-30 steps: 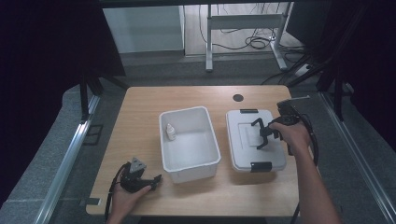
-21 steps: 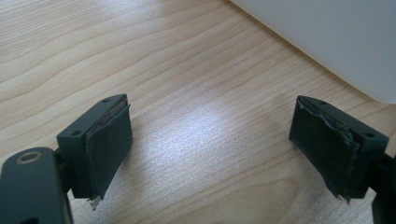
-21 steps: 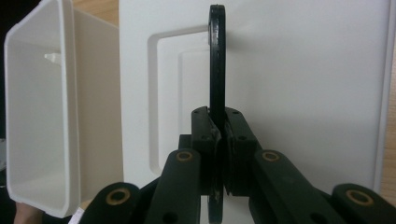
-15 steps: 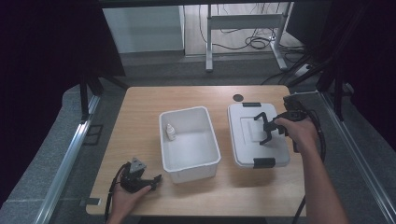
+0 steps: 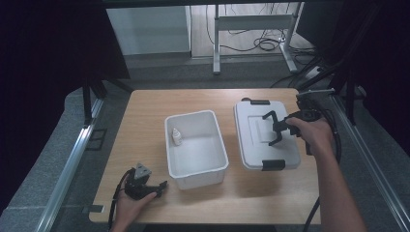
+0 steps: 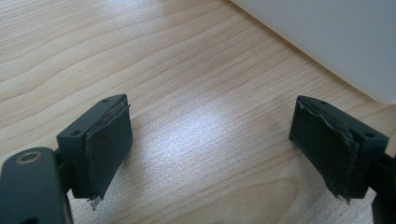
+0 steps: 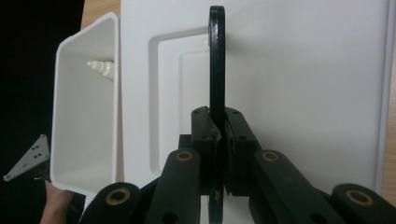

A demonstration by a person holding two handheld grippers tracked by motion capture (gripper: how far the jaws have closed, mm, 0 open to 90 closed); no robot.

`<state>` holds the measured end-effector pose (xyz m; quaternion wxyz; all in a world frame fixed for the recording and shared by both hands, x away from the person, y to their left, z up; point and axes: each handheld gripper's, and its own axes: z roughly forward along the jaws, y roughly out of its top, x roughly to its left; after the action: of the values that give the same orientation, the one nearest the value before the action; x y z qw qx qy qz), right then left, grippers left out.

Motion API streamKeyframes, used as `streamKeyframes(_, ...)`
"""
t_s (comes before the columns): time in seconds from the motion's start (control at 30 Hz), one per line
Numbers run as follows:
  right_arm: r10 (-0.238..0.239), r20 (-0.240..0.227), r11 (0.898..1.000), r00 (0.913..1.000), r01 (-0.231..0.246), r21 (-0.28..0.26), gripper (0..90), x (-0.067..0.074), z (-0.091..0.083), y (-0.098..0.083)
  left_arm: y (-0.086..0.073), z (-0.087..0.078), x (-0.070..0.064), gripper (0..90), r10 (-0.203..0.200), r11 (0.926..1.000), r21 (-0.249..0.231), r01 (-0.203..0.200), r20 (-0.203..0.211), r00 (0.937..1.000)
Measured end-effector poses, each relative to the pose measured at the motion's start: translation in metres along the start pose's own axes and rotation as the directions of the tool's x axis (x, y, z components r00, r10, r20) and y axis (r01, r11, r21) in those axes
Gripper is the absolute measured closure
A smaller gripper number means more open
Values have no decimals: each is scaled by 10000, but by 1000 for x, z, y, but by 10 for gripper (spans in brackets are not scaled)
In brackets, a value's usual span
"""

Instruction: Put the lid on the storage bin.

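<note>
We note the white lid [image 5: 265, 135] on the table [image 5: 145, 111], right of the open bin [image 5: 196, 147]. Our right gripper [image 7: 218, 140] pinches its black handle [image 7: 216, 60]. Left gripper [image 6: 210, 149]: jaws wide, empty, low over the wood.

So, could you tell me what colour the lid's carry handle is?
Black; the lid's thin plastic carry handle shows best in the right gripper view.

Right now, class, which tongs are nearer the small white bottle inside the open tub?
Left. The left tongs rest on the table by the tub's near corner; the right tongs grip the lid's black handle, beyond the tub from the bottle.
</note>
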<state>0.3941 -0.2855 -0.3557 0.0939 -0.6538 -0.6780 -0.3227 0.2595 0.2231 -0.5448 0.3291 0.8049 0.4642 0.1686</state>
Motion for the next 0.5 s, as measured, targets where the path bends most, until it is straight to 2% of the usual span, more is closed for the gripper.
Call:
streamKeyframes(0.17, -50, -221, 10000, 9997, 48, -87, 846, 7, -5, 1, 0, 0, 0, 131, -4, 10000, 0, 4, -2, 10000)
streamKeyframes(0.5, -150, -328, 9996, 9993, 143, -230, 846, 20, -17, 4, 0, 0, 0, 131, -2, 10000, 14, 2, 4, 10000)
